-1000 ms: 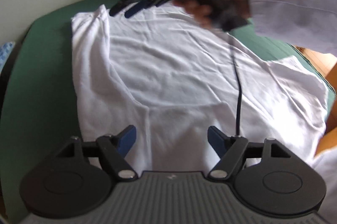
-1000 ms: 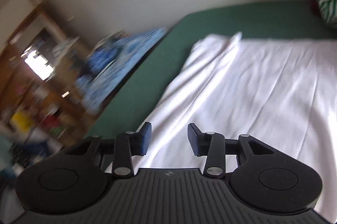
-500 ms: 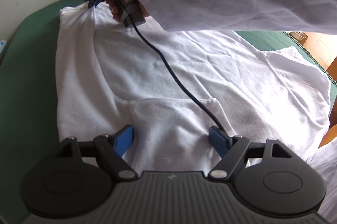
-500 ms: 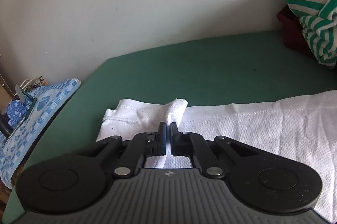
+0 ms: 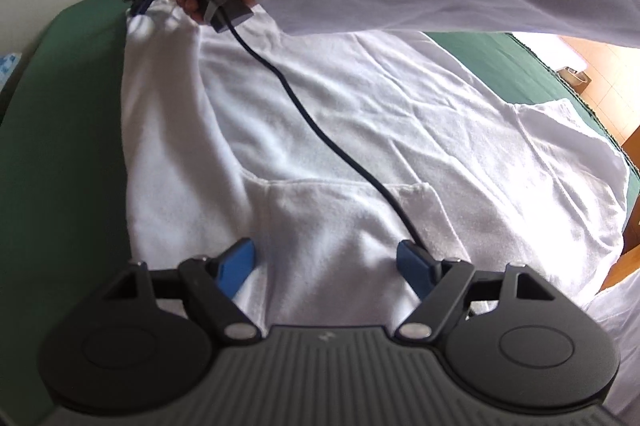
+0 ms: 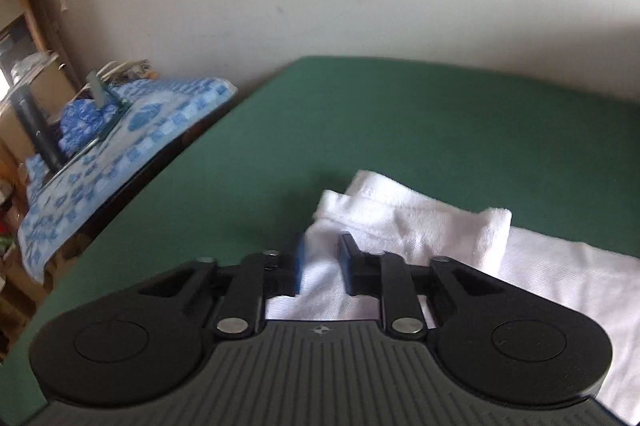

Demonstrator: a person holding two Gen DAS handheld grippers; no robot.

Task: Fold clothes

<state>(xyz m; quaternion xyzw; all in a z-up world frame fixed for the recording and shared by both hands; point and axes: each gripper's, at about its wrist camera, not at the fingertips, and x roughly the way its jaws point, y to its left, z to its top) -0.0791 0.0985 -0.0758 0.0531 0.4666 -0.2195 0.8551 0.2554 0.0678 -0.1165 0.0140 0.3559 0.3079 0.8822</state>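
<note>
So far hardly begun: the white garment [image 5: 360, 130] lies spread flat on the green bed [image 5: 60, 154], the right tool [image 6: 320, 266] pinching its far corner, the left tool [image 5: 326, 262] spread wide and empty above the near edge, every fold left.

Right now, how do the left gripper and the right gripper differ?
The left gripper is open, nothing pinched; the right gripper is shut on a bunch of the white shirt. The left gripper hangs over the shirt's near part; the right gripper is at its far corner, by the green cover. Both are black with blue pads.
</note>
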